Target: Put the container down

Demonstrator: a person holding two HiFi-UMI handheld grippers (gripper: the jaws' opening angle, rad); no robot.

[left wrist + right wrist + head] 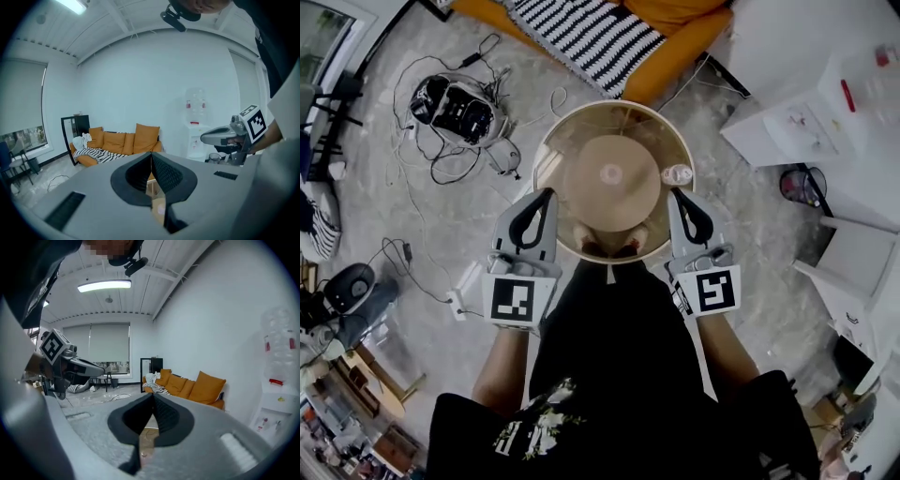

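Left gripper [547,197], jaws pressed together on the thin left rim of the container [572,141]; in the left gripper view the same gripper [151,158] with pads meeting and a strip of beige wall just below them. Right gripper [676,195] closed in the same manner on the opposite, right rim; pads shut in the right gripper view [153,400], pale wall of the container between them. Each gripper visible from the other one's camera, roughly level.

Container round, wide, half clear and beige, held in the air in front of the person's body, off the floor [487,234], mouth upward. Through its bottom, two feet [609,246].

Further out on the floor: tangle of cables [422,159] and a black device [455,108] towards the upper left, orange sofa [675,37] with a striped blanket [600,33] at the top, white cabinet [825,122] at the right.
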